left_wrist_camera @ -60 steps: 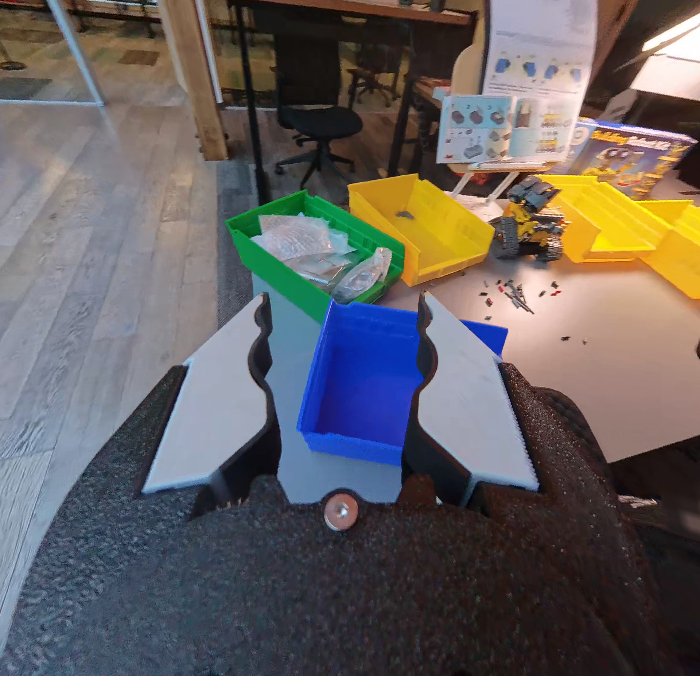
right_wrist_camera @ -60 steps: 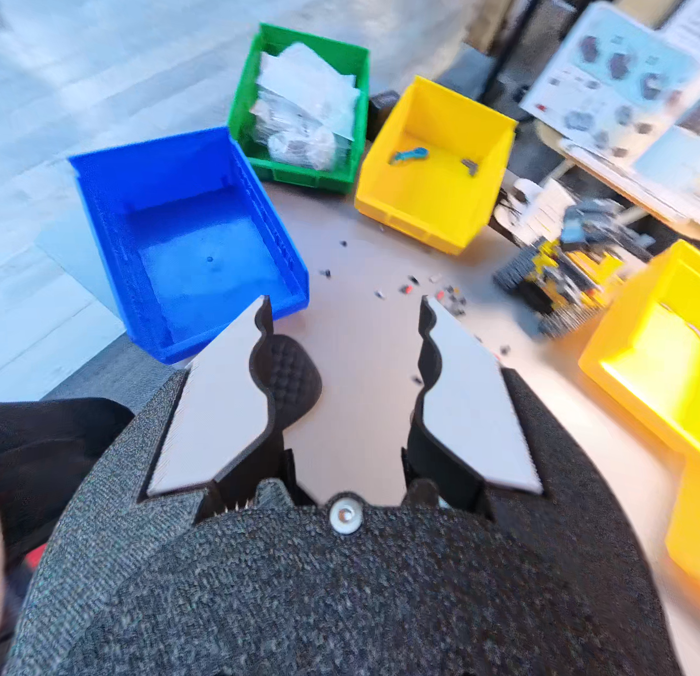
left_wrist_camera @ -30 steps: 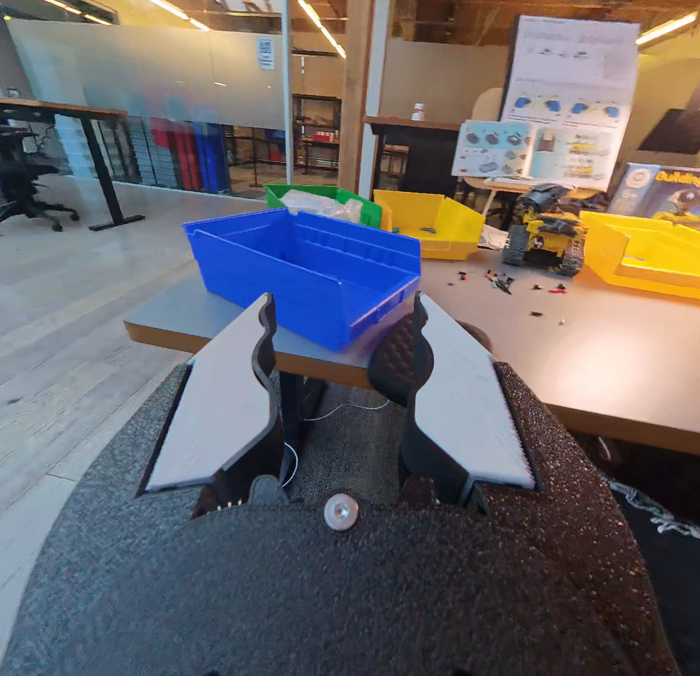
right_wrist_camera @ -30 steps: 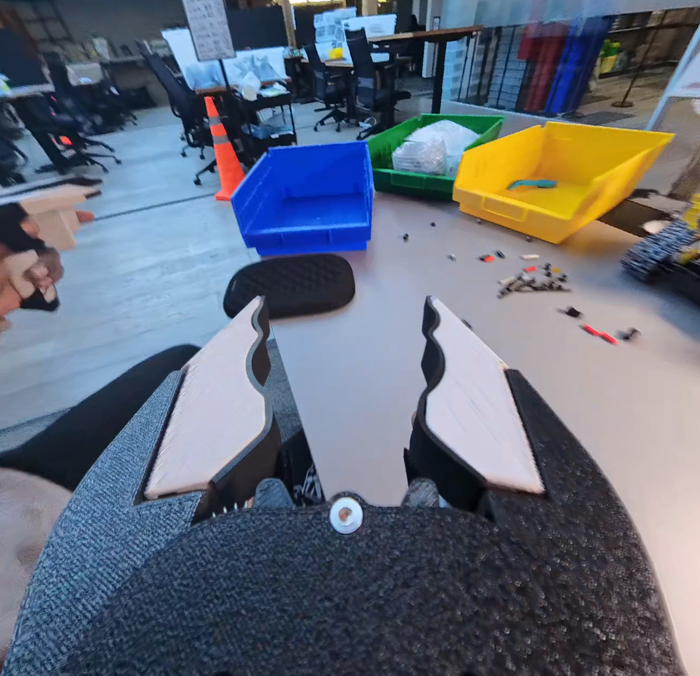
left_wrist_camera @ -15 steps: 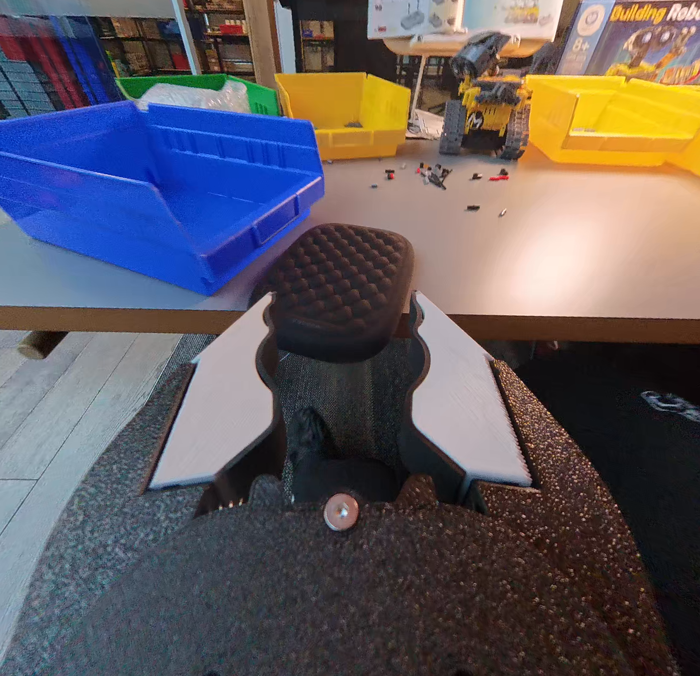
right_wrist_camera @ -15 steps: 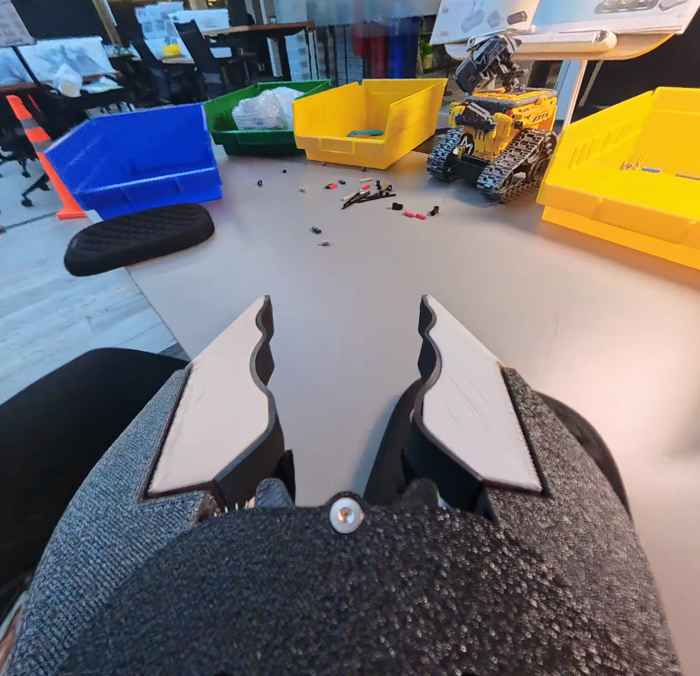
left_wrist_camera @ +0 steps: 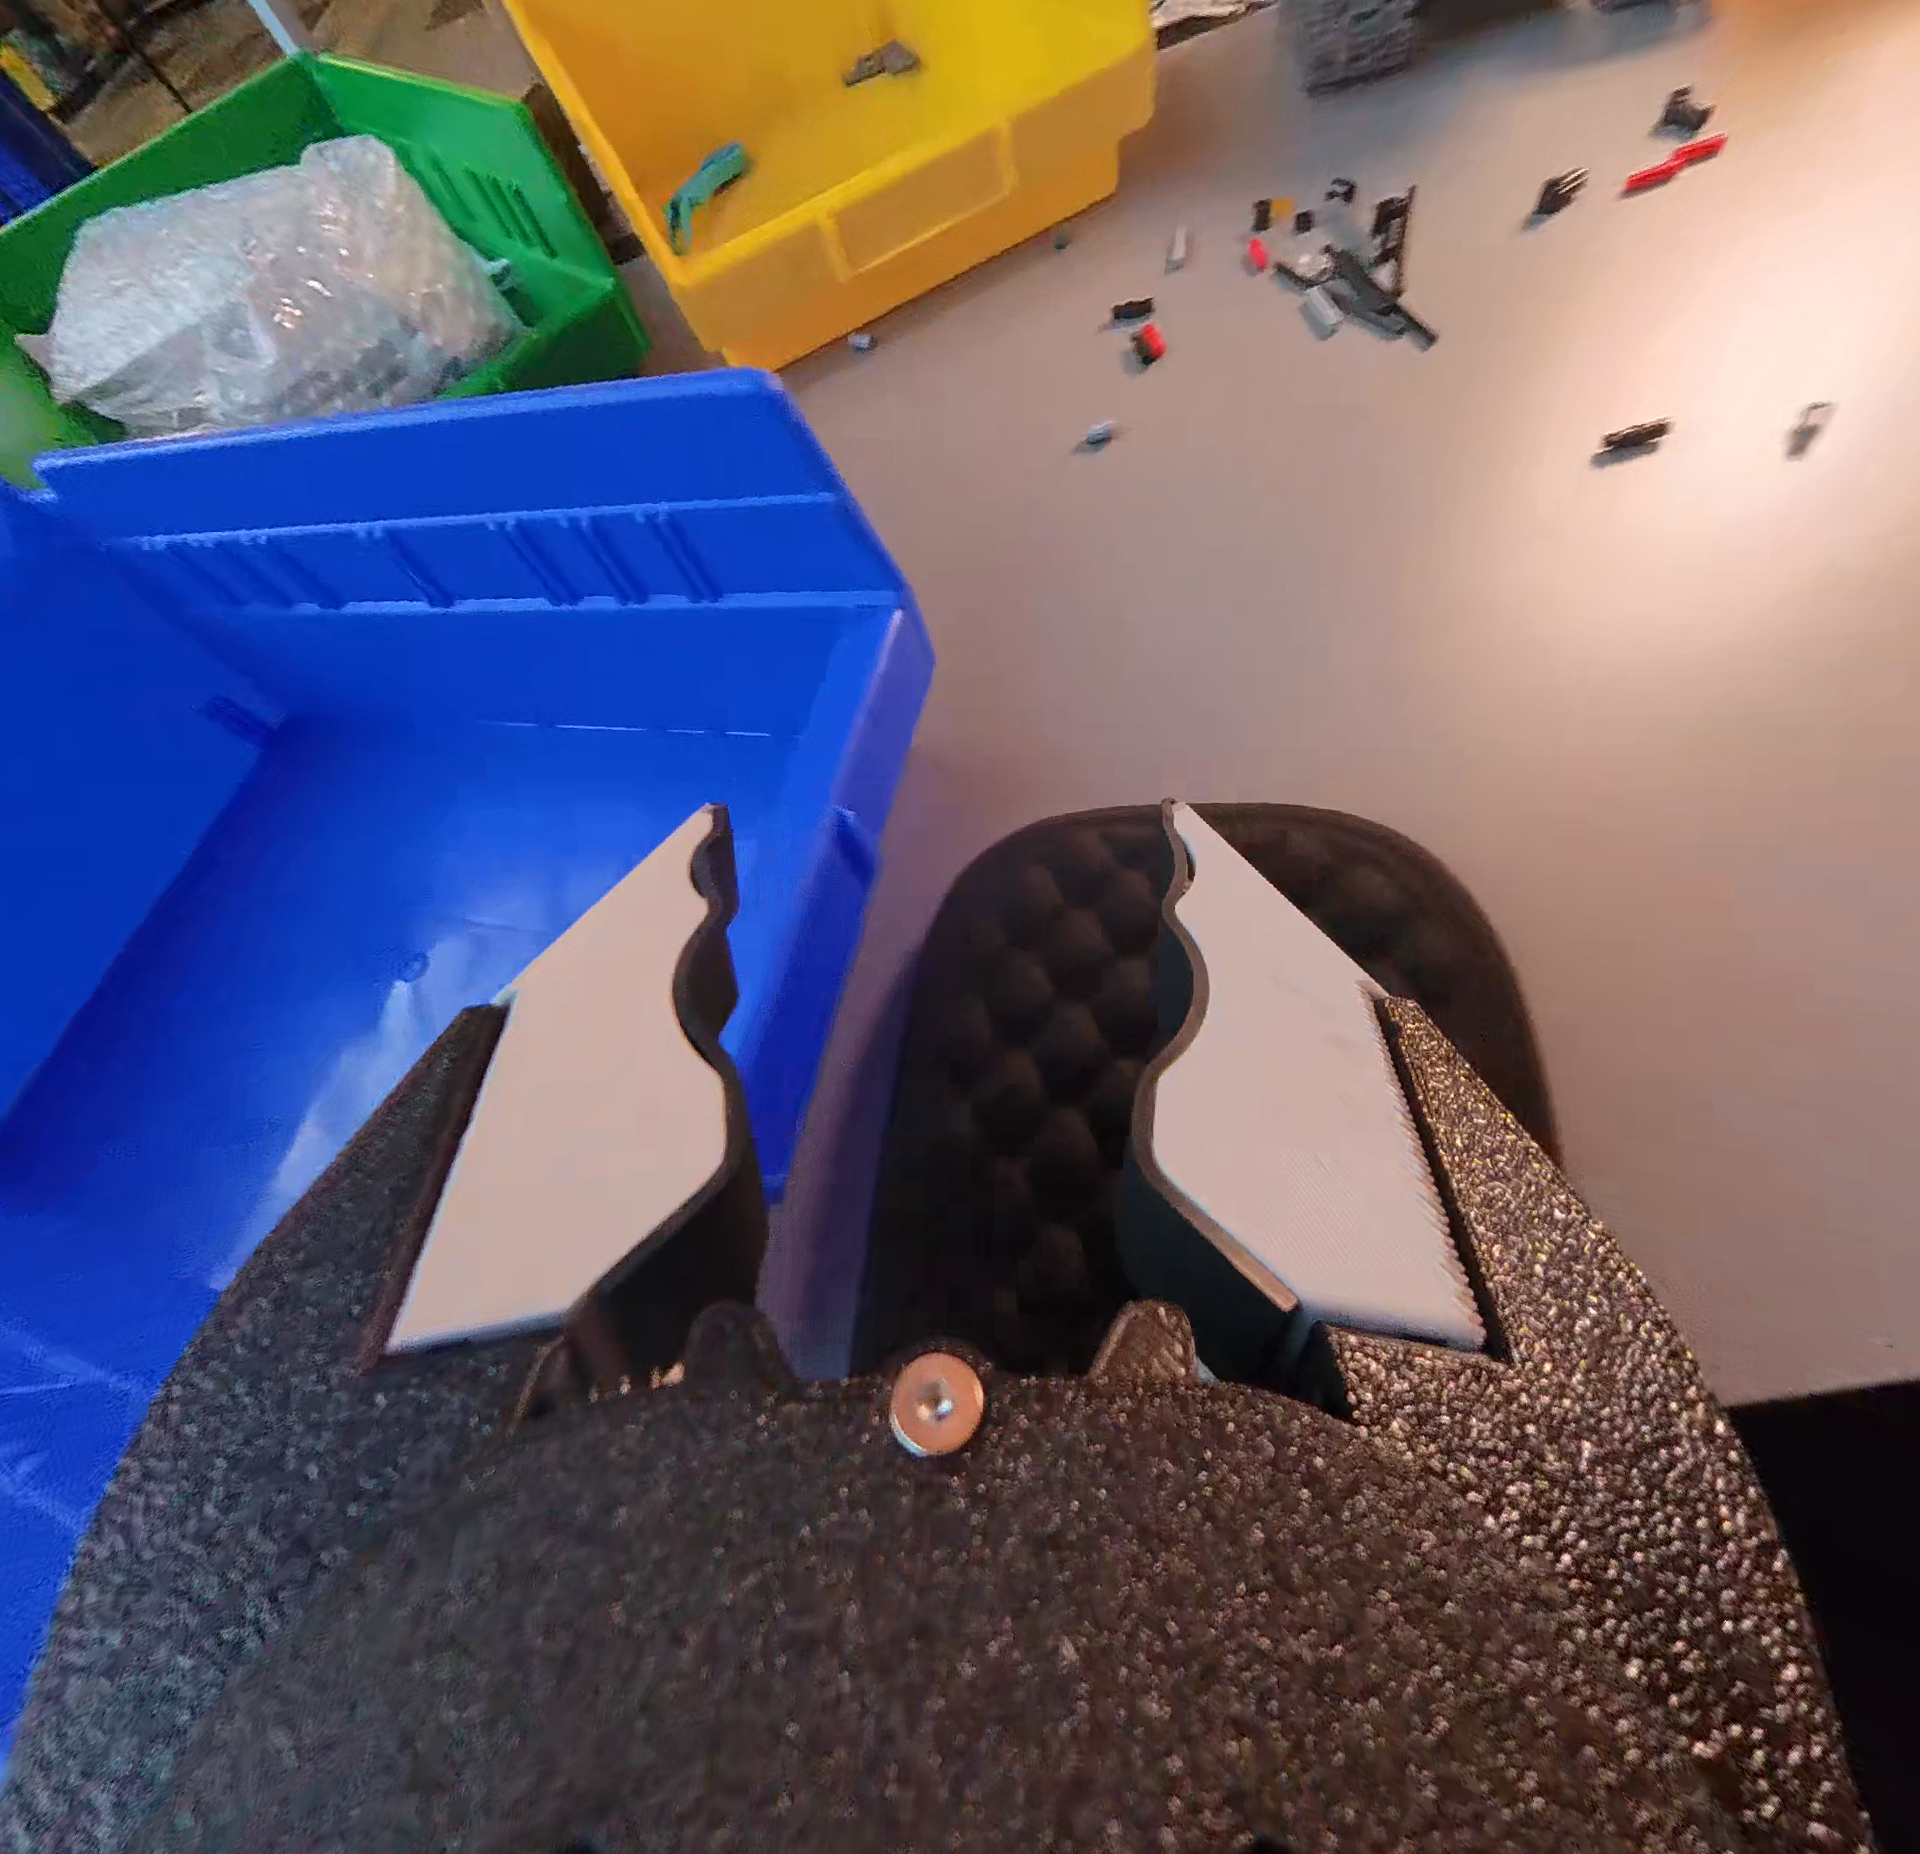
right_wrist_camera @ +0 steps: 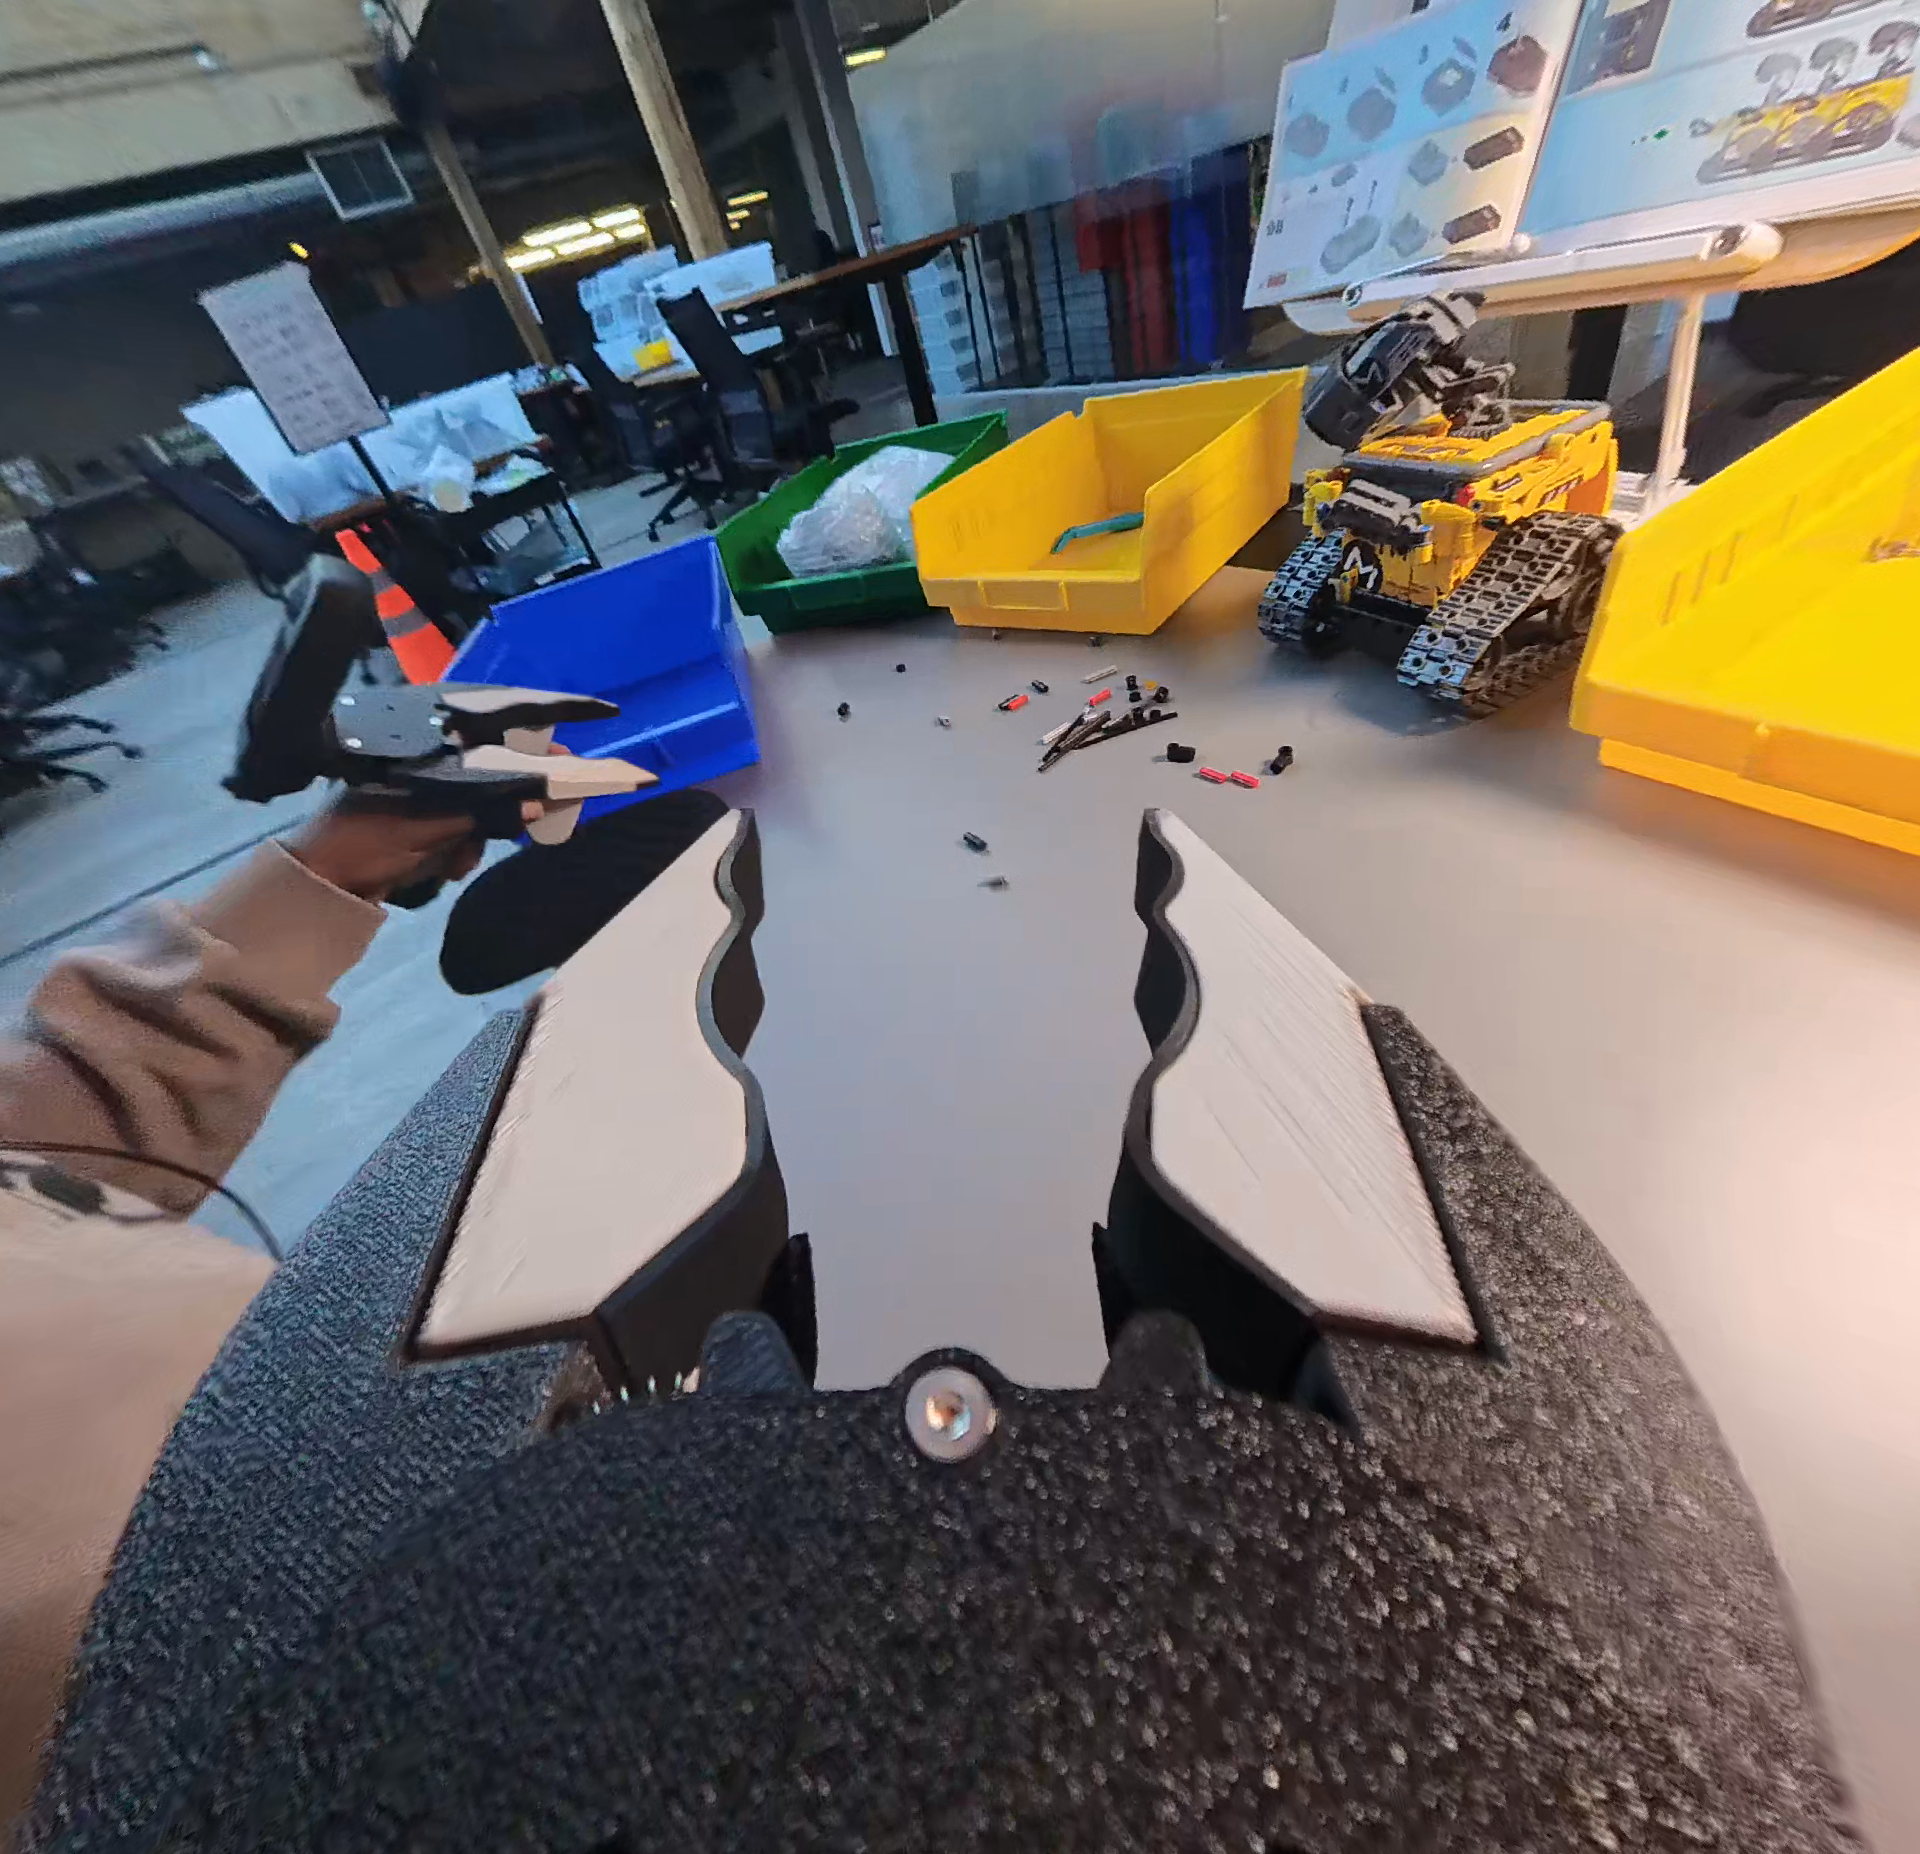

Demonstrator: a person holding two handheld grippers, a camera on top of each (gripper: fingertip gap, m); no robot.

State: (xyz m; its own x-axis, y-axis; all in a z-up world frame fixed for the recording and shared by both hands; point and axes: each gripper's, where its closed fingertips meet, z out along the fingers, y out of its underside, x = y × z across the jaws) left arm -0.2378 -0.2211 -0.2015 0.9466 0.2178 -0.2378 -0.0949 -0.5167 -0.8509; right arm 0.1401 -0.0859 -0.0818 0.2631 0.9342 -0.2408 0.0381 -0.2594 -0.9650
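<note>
Blue plastic fills the left wrist view: the blue bin [left_wrist_camera: 436, 765], ribbed along its inner wall and glossy on the floor, sits at nine o'clock of the left gripper [left_wrist_camera: 945, 828], whose pale, wavy-edged fingers [left_wrist_camera: 582, 1108] are spread apart with nothing between them. Its left finger hangs over the bin's near corner, its right finger over a black quilted pad [left_wrist_camera: 1039, 1025], dimpled like a cushion, lying just beside the bin at the edge of the smooth grey table [left_wrist_camera: 1351, 661]. At eleven o'clock, a green bin [left_wrist_camera: 520, 183] holds crinkled clear plastic bags [left_wrist_camera: 260, 277]; at twelve, a yellow bin [left_wrist_camera: 883, 142] with a teal piece [left_wrist_camera: 701, 189] lying inside. Small black and red parts [left_wrist_camera: 1340, 266] are scattered on the table at one o'clock. Over to the right wrist view: the right gripper [right_wrist_camera: 945, 828] is also spread wide and empty, above bare tabletop. At ten o'clock a hand [right_wrist_camera: 384, 848] in a tan sleeve [right_wrist_camera: 187, 1004] holds the other gripper above the pad. At one o'clock stands a yellow tracked toy robot [right_wrist_camera: 1455, 547], blocky, with black rubbery treads, between the yellow bin and another yellow bin [right_wrist_camera: 1766, 620] at two o'clock. Behind it an open instruction booklet [right_wrist_camera: 1558, 111] rests on a white stand [right_wrist_camera: 1673, 350]; its print is too blurred to read. An orange traffic cone [right_wrist_camera: 400, 609] and office chairs [right_wrist_camera: 727, 402] stand far back.
</note>
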